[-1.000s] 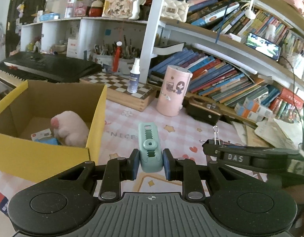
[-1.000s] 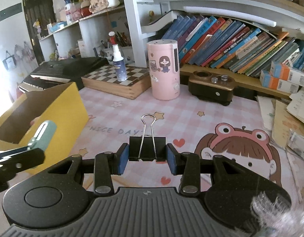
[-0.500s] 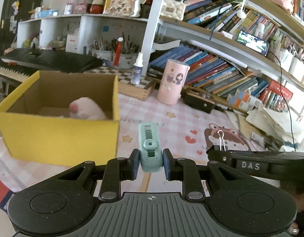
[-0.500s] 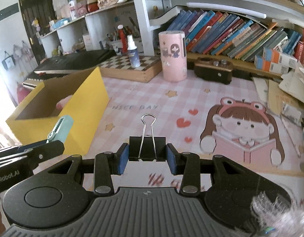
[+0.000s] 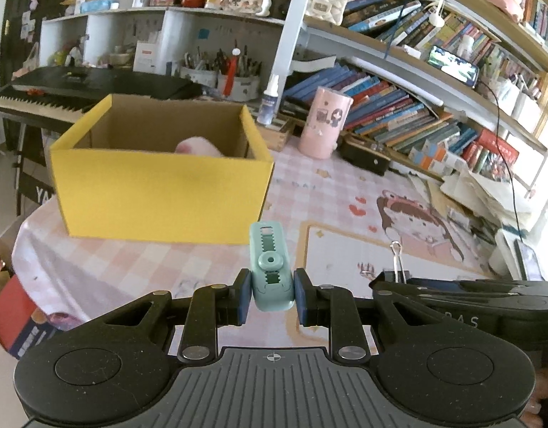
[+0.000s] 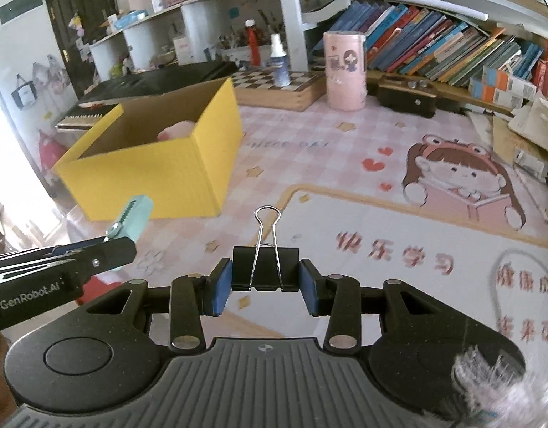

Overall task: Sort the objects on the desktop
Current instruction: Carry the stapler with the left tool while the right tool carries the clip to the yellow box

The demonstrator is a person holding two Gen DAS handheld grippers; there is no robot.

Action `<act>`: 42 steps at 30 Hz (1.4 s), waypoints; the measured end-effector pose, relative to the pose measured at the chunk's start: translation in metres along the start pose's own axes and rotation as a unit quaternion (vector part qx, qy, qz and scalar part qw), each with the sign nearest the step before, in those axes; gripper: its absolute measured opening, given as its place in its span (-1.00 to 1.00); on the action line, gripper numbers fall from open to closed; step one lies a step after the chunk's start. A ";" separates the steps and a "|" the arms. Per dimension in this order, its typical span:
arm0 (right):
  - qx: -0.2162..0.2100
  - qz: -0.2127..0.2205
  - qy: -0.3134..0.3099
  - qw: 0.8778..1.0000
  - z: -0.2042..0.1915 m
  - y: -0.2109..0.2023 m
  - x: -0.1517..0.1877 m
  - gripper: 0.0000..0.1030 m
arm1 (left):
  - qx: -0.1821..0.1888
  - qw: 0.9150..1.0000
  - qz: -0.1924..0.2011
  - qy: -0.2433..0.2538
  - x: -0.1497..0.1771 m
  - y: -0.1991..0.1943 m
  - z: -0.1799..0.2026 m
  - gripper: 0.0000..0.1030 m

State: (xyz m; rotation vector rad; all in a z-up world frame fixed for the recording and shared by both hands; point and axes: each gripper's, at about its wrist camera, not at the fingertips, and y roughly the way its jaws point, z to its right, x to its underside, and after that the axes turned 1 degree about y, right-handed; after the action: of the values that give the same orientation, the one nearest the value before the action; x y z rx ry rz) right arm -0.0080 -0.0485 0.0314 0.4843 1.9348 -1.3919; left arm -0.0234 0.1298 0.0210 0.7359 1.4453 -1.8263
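Note:
My left gripper (image 5: 272, 296) is shut on a small mint-green toothed plastic tool (image 5: 270, 267), held above the near edge of the pink desk mat. My right gripper (image 6: 265, 285) is shut on a black binder clip (image 6: 265, 267) with its wire handles pointing up. A yellow cardboard box (image 5: 159, 192) stands open ahead and to the left, with a pink plush toy (image 5: 199, 146) inside. From the right wrist view the left gripper (image 6: 106, 246) shows at the lower left with the green tool (image 6: 133, 214), short of the box (image 6: 149, 174). The right gripper (image 5: 391, 281) appears at the left view's lower right.
A pink cylinder (image 6: 345, 71), a spray bottle (image 6: 279, 60) on a checkered wooden board (image 6: 288, 85) and a dark brown box (image 6: 405, 96) stand at the back of the mat. Book-filled shelves (image 5: 398, 114) run behind. Loose papers (image 5: 480, 185) pile up at the right; a keyboard (image 5: 60, 89) lies left.
Both grippers have pulled back toward the near edge of the desk, carrying the tool and the clip. The yellow box and the back shelves now sit farther away.

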 end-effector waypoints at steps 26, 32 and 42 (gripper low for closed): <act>-0.050 -0.014 -0.042 0.998 -0.085 -0.003 0.031 -0.27 | -0.039 0.999 0.007 -0.015 0.029 -0.055 -0.057 -0.54; -0.053 -0.010 -0.051 0.997 -0.092 -0.004 0.029 -0.27 | -0.041 0.999 0.014 -0.018 0.028 -0.058 -0.063 -0.54; -0.055 -0.007 -0.066 0.996 -0.103 -0.003 0.021 -0.27 | -0.042 0.999 0.024 -0.021 0.020 -0.060 -0.071 -0.54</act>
State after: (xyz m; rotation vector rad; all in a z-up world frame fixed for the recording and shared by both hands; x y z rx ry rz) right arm -0.0570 0.0443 0.0368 0.3204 1.8987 -1.2844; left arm -0.0820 0.2046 0.0253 0.6818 1.4560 -1.7231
